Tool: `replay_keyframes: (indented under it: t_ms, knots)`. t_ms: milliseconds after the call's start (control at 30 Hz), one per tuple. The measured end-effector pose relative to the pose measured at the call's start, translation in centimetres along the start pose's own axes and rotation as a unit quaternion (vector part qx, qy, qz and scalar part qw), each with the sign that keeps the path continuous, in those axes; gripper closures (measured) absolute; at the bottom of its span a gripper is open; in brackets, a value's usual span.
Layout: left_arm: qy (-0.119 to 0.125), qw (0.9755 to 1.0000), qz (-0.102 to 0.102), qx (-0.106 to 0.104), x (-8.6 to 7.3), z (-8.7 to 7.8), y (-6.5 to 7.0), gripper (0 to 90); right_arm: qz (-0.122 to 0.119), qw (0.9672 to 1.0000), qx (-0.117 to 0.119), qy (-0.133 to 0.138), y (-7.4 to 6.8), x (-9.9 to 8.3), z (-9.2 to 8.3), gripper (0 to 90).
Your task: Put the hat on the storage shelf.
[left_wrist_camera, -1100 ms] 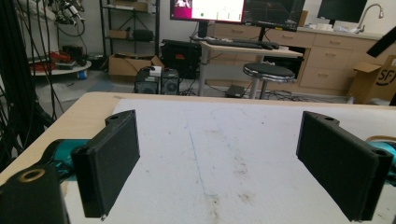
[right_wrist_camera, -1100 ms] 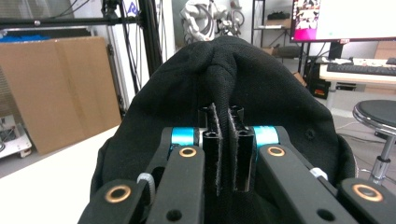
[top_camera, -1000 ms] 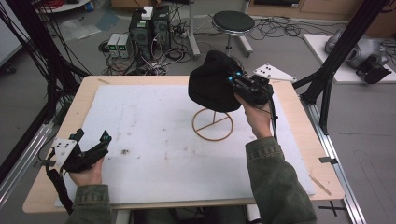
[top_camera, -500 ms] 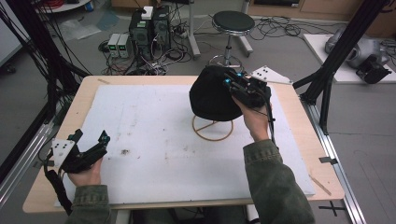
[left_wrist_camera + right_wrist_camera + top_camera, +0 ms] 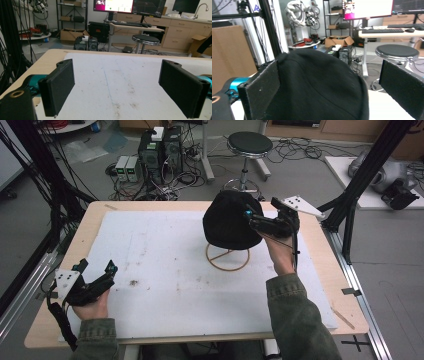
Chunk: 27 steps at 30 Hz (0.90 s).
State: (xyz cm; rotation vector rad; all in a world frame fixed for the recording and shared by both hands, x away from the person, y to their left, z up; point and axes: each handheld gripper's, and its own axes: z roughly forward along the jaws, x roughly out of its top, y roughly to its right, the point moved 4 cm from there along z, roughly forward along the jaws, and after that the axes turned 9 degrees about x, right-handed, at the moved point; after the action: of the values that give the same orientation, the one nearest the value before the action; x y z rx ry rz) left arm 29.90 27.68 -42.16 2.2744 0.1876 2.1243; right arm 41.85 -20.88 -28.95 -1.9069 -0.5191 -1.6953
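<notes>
We note that the right gripper (image 5: pixel 256 222) has just let its jaws spread: a second ago they were pinched on the black knitted wool hat (image 5: pixel 229 220), and now, in the right gripper view, both pads stand wide, one just beside the fabric on the left, the other well clear of it on the right. The hat (image 5: pixel 317 85) rests draped over the top of the round wooden ring-base stand (image 5: pixel 228 257) at the far middle of the white padded table cover (image 5: pixel 150 250), and it has settled lower over the stand than it hung a second ago. We judge the placing step done: the hat keeps its perch without support. The left gripper (image 5: pixel 95 282) idles at the near left corner, jaws apart with nothing between them, unchanged. Next, we expect, the right hand need only back away without snagging the knit.
</notes>
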Motion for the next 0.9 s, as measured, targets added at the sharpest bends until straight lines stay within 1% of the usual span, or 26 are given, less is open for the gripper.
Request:
replay_keyframes:
  t_ms: [133,167,200,233,267,300,333,367,400,433,467,500,600,667,700,733,833,867,900]
  knots:
    - [0.0,1.0,0.0,0.001,0.0,0.0,-0.1,13.5,-0.001,0.9999,-0.016,0.003,0.9,-0.5,-1.7,2.8]
    - [0.001,1.0,0.0,0.003,0.0,-0.1,-0.1,13.5,-0.001,0.9997,-0.023,0.007,1.4,-0.7,-2.7,2.8]
    - [0.002,1.0,-0.001,0.003,0.1,-0.1,-0.1,13.5,-0.001,0.9996,-0.029,0.007,1.6,-0.8,-3.2,2.8]
    - [0.002,1.0,-0.001,0.004,0.1,-0.2,-0.2,13.5,-0.001,0.9996,-0.029,0.007,1.6,-0.8,-3.2,2.8]
    - [0.003,1.0,-0.002,0.004,0.1,-0.2,-0.2,13.5,-0.003,0.9993,-0.037,0.008,2.0,-1.1,-4.1,2.8]
    - [0.002,1.0,-0.001,0.004,0.1,-0.2,-0.2,13.5,-0.004,0.9991,-0.04,0.009,2.2,-1.3,-4.5,2.8]
    - [0.002,1.0,-0.001,0.005,0.1,-0.2,-0.2,13.5,-0.004,0.9991,-0.04,0.009,2.2,-1.3,-4.5,2.8]
    - [0.003,1.0,-0.002,0.005,0.1,-0.2,-0.2,13.5,-0.001,0.9987,-0.049,0.012,2.5,-1.8,-5.4,2.8]
    - [0.004,1.0,0.0,0.005,0.1,-0.2,-0.2,13.5,-0.001,0.9987,-0.049,0.012,2.5,-1.8,-5.4,2.8]
    - [0.003,1.0,0.003,0.005,0.1,-0.2,-0.2,13.5,0.001,0.9984,-0.053,0.018,2.7,-2.2,-6.2,2.8]
    - [0.001,1.0,0.004,0.006,0.0,-0.2,-0.1,13.5,0.001,0.9982,-0.056,0.02,2.8,-2.5,-6.5,2.8]
    - [0.002,1.0,0.005,0.005,0.0,-0.2,-0.1,13.5,0.001,0.9982,-0.056,0.02,2.8,-2.5,-6.5,2.8]
    - [0.0,1.0,0.008,0.004,0.0,-0.1,0.0,13.5,0.002,0.9972,-0.068,0.03,2.9,-3.3,-7.3,2.8]
    - [0.0,1.0,0.008,0.004,0.0,-0.1,0.1,13.5,0.002,0.9963,-0.083,0.022,3.1,-3.7,-7.7,2.8]
    - [0.0,1.0,0.008,0.004,0.0,-0.1,0.0,13.5,0.001,0.9961,-0.083,0.029,3.1,-3.8,-8.0,2.8]
    - [-0.001,1.0,0.008,0.004,0.0,-0.1,0.0,13.5,-0.003,0.9959,-0.084,0.034,3.0,-4.1,-8.6,2.8]
    - [-0.001,1.0,0.008,0.006,-0.1,0.0,-0.1,13.5,-0.011,0.9957,-0.086,0.032,2.9,-4.6,-9.1,2.8]
    - [-0.002,1.0,0.007,0.004,-0.1,0.0,-0.1,13.5,-0.019,0.9955,-0.088,0.032,3.0,-4.9,-9.4,2.8]
    - [-0.002,1.0,0.008,0.002,-0.1,0.0,-0.1,14.0,-0.021,0.9952,-0.092,0.028,3.0,-5.1,-9.6,2.8]
